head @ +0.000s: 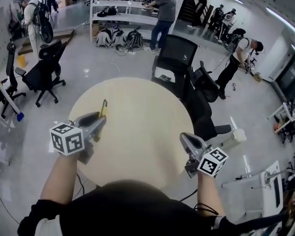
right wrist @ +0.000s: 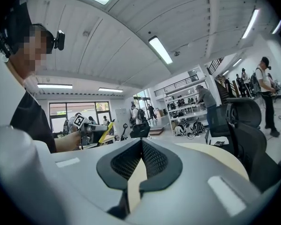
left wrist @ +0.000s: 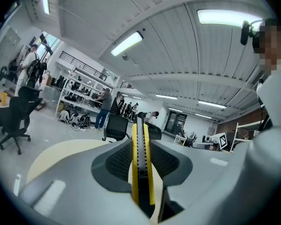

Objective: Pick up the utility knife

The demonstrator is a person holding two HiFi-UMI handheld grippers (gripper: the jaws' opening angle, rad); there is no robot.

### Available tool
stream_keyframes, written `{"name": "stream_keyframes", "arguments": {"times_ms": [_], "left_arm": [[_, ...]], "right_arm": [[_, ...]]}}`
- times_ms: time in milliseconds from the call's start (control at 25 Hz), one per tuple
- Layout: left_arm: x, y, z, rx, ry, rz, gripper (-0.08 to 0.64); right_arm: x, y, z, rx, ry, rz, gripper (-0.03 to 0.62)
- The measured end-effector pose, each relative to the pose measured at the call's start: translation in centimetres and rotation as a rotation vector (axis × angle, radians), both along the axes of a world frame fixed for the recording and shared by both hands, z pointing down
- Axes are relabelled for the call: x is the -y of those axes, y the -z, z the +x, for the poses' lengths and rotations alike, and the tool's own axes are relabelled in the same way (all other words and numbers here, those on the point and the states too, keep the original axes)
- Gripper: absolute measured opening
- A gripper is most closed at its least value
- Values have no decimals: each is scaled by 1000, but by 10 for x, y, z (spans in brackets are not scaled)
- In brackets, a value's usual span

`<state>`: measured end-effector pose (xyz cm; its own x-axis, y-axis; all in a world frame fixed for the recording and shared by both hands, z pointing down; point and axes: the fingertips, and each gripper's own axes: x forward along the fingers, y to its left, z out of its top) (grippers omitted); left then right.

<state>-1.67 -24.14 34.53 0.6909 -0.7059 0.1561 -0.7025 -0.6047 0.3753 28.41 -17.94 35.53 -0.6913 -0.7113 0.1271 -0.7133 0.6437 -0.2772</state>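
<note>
A yellow and black utility knife (head: 103, 109) is clamped in my left gripper (head: 100, 123), lifted above the left side of the round beige table (head: 142, 127). In the left gripper view the knife (left wrist: 141, 172) stands on edge between the pads and sticks out past the fingertips (left wrist: 113, 144). My right gripper (head: 183, 138) hovers over the table's right edge, shut with nothing in it; in its own view the right gripper (right wrist: 141, 143) has pads that meet at the tips. The right gripper view also shows the left gripper (right wrist: 86, 126) with the knife (right wrist: 106, 132) at the left.
Two black office chairs (head: 179, 53) (head: 202, 85) stand just beyond the table's far right edge, another chair (head: 44, 73) at the left. Shelving (head: 123, 9) and several people are farther back. A white desk (head: 273, 188) stands at the lower right.
</note>
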Motion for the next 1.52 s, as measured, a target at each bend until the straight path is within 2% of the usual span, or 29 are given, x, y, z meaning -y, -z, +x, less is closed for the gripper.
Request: {"name": "stream_keyframes", "arguments": {"times_ms": [280,480,640,1040,1520], "left_arm": [[-54,9,19,19,32,4,117],[-71,19,8,23,20,27,117],[-71,35,-17,9,-4,60,117],[-60,53,-76,-22,-39,109,117],[-30,49,-69,-51,-60,115,117]], "right_arm": [[-38,8,20,12,39,30,14],[-50,14,0,11,56,41,15],[-47,28,-24,0,31,71,14],[-33,41,-71,40,-34,92,14],[-1,33,-65,-6,-58,92,14]]}}
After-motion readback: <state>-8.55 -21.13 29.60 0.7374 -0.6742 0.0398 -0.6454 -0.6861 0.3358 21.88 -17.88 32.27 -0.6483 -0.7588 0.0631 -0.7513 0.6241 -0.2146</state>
